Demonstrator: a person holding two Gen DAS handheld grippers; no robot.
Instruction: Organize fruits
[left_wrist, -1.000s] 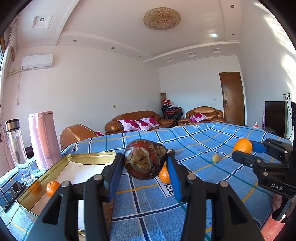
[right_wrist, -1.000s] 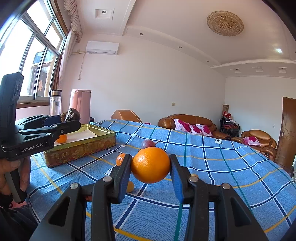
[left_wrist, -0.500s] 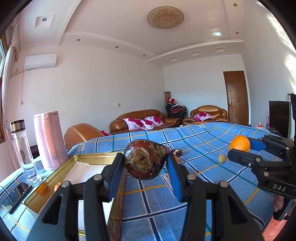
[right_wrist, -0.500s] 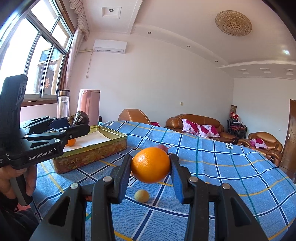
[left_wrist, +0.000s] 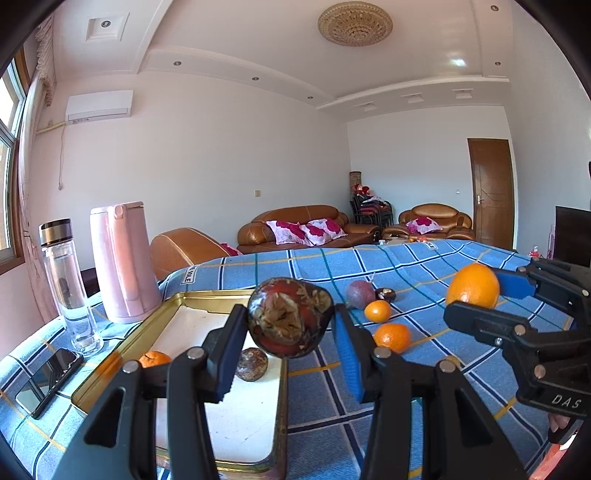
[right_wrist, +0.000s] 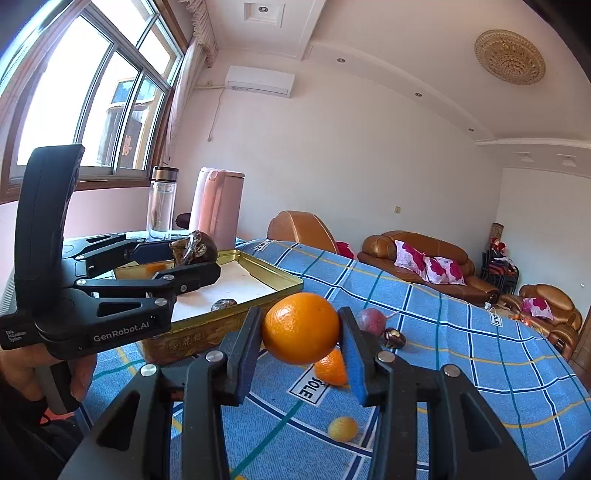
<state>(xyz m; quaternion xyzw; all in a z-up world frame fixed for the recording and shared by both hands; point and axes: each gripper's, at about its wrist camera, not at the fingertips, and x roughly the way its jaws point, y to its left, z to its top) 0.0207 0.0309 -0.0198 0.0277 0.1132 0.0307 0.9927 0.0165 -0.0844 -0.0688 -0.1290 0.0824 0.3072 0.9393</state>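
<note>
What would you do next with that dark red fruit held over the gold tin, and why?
Probably lower it a little and let go. The left gripper is shut on the dark red fruit, which hangs above the gold tin, where a small orange and a dark round fruit already lie. The white floor beside them looks free.

The left gripper (left_wrist: 291, 324) points nearly level, tipped slightly down, its jaws clamped on a dark red mottled fruit (left_wrist: 290, 317) held in the air. The right gripper (right_wrist: 301, 334) sits beside it at about the same height (each shows in the other's camera), jaws pressed against both sides of an orange (right_wrist: 301, 328). A hand (right_wrist: 79, 373) grips the left gripper's handle from below, fingers wrapped around it.
</note>
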